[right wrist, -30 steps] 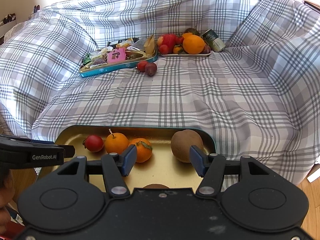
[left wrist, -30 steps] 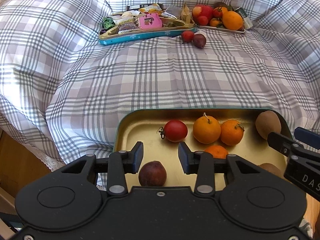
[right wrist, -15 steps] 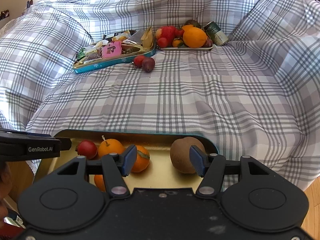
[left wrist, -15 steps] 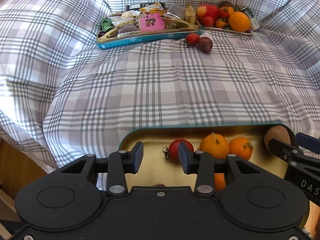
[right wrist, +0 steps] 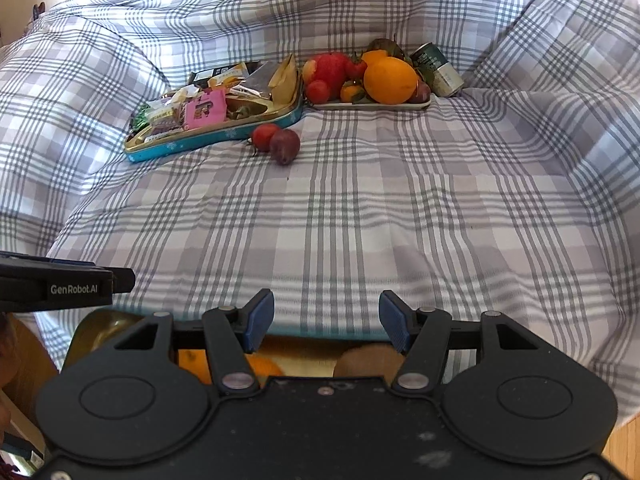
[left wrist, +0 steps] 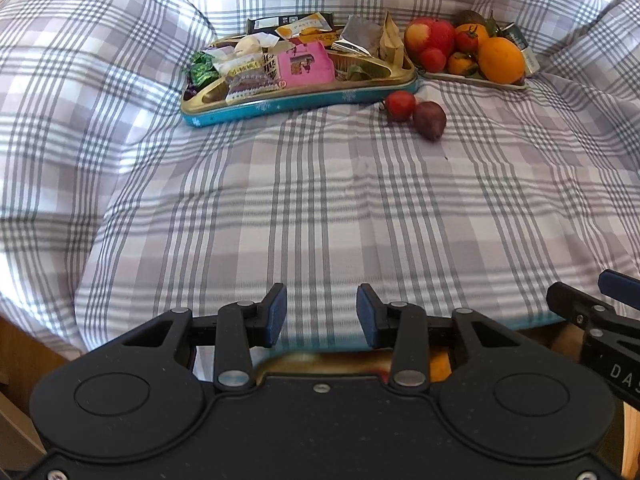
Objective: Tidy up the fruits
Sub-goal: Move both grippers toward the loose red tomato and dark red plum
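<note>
Both grippers, left gripper and right gripper, stand apart and empty. At one o'clock, tomato and plum touch; nudging one could roll both.

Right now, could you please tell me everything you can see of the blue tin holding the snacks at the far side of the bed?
The blue tin is a shallow, elongated metal tray with a turquoise outer wall printed with pale snowflakes and a gold inner lining and rim. It lies flat on the checked bedcover, heaped with wrapped snacks, among them a pink packet and green foil sweets. Its right end meets the white fruit plate. A small red tomato lies just in front of that end.
</note>
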{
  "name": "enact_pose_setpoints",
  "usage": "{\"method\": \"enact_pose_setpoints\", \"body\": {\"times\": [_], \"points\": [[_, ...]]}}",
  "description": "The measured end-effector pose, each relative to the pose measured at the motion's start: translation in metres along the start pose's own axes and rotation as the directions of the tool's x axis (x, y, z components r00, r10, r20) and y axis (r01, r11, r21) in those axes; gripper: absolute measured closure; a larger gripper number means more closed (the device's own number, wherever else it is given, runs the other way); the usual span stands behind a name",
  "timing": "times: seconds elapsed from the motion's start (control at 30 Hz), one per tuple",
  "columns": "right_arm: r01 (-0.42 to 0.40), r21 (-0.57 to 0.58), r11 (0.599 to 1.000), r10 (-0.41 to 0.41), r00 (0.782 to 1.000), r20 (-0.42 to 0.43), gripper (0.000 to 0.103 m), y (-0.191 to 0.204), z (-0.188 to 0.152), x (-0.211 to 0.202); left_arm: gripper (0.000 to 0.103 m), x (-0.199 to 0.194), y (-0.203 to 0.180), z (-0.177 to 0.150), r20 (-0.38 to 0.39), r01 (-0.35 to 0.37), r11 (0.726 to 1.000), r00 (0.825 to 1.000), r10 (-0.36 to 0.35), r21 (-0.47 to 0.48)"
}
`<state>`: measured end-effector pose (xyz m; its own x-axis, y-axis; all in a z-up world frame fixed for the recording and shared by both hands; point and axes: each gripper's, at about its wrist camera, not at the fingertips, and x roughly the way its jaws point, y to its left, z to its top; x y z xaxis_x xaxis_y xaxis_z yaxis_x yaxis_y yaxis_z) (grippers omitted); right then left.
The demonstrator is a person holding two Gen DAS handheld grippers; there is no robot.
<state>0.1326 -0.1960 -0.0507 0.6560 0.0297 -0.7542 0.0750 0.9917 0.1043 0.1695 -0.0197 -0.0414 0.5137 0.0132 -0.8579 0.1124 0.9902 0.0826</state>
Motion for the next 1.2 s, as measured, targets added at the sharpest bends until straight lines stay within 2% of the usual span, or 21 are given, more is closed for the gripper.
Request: {"method": "enact_pose_setpoints", "body": {"times": [0.77,1.2], "points": [[0.005,-0.047,0.999,-0.006,1.000,-0.022,0.041,0.010,0.074,0.081,0.055,0.062,0.004,0.075,0.014,-0.035,0.999,0.999,0.034,0.036],[-0.016,-0.067,0.998,0.014,0.999,-0.029,0.041,0.027,0.107,0.124,0.055,0.093,0.023,0.097,-0.010,-0.039,0.999,0.999,0.039,-0.008]]}}
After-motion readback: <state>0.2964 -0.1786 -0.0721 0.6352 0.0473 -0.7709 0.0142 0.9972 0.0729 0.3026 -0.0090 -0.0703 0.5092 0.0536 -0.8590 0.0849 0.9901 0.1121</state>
